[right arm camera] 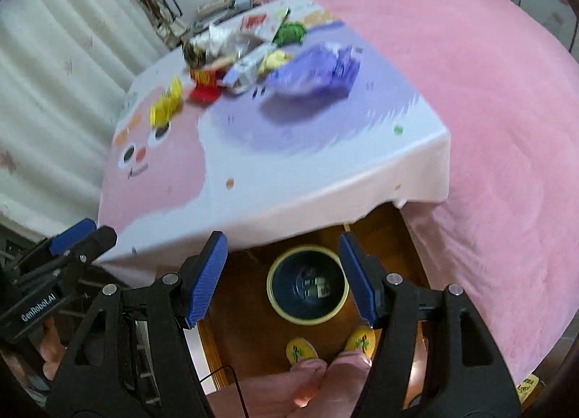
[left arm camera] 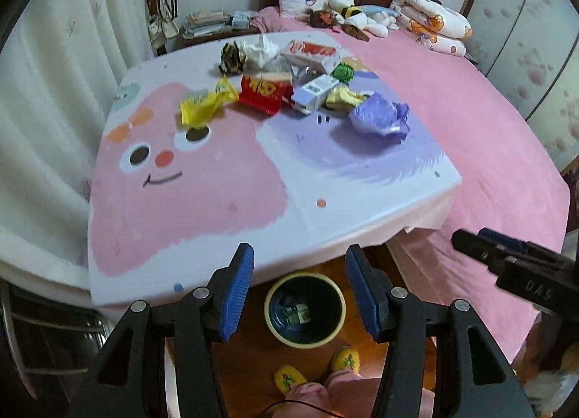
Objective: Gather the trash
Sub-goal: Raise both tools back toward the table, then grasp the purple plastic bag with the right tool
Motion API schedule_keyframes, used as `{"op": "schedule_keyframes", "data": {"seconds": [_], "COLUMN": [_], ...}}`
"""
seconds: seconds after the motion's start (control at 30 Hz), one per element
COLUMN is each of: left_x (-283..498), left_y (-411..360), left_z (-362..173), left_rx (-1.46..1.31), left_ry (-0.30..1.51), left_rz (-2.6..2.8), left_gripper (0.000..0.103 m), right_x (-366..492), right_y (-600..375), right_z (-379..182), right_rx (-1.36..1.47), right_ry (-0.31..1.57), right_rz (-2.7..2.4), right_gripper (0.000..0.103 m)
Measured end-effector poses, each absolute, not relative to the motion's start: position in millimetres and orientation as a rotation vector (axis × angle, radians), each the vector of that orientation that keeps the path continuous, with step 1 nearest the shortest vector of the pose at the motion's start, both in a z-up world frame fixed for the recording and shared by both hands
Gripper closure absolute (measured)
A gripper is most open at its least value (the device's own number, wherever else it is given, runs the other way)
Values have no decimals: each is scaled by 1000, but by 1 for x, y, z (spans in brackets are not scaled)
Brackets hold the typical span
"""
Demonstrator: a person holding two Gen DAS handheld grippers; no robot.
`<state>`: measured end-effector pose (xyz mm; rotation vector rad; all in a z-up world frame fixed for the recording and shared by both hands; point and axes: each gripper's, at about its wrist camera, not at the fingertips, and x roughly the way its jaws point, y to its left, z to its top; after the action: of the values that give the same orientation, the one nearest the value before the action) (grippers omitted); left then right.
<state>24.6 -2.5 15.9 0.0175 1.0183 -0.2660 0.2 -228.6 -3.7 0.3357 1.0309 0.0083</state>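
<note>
Blurring smeared the trash pile in your right view, so labels were unreadable. Your left gripper and right gripper both hung with jaws spread wide and nothing between them, above the bin on the floor near the table. Something small lay in the bin, hard to make out. On the table's far side sat a yellow wrapper, a red packet and a crumpled purple bag.
</note>
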Motion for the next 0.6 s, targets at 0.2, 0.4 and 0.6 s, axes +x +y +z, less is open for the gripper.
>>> {"op": "schedule_keyframes", "data": {"seconds": [0.2,0.4,0.6], "left_x": [53,80,123], "left_y": [0,-6,-22], "left_z": [24,20,7], "left_rx": [0,25,16], "left_ry": [1022,1015,1024], "left_rz": [-269,-252,-193], "left_gripper": [49,49,49], "right_x": [25,70,148], "right_y": [-247,-271,-307], "right_z": [13,14,-7], "right_rx": [353,376,404], "right_ry": [986,980,1026], "right_rz": [-28,-43,-18], "right_gripper": [37,30,28]}}
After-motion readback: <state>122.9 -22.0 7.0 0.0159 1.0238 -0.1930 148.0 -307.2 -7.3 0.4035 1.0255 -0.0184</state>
